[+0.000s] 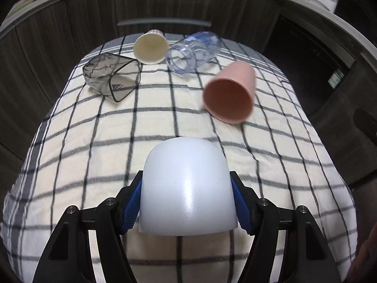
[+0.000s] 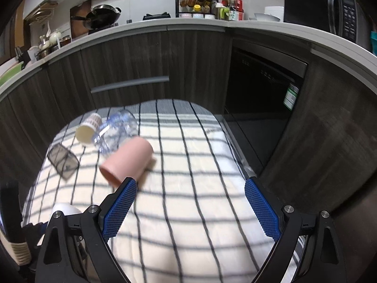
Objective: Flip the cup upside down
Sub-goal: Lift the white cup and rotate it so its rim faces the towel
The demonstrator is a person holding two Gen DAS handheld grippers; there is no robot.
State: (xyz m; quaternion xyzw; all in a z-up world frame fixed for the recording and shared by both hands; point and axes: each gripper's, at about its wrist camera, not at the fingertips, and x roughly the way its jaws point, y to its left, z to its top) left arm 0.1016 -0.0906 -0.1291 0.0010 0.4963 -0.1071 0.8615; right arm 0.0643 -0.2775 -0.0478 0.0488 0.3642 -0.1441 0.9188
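My left gripper [image 1: 187,200] is shut on a white cup [image 1: 187,186], its blue pads pressed on both sides; the cup's closed bottom points away from the camera over the checked cloth. The same cup shows at the lower left of the right wrist view [image 2: 64,208]. My right gripper [image 2: 190,202] is open and empty above the cloth. A pink cup [image 1: 229,92] lies on its side at the right, its mouth toward the camera; it also shows in the right wrist view [image 2: 128,161], just beyond the right gripper's left finger.
On the checked tablecloth [image 1: 106,165] at the far end lie a smoky square cup [image 1: 112,76], a cream paper cup [image 1: 150,47] and a clear blue bottle [image 1: 193,50], all on their sides. Dark kitchen cabinets [image 2: 141,54] stand behind; the table's right edge [image 2: 238,151] drops off.
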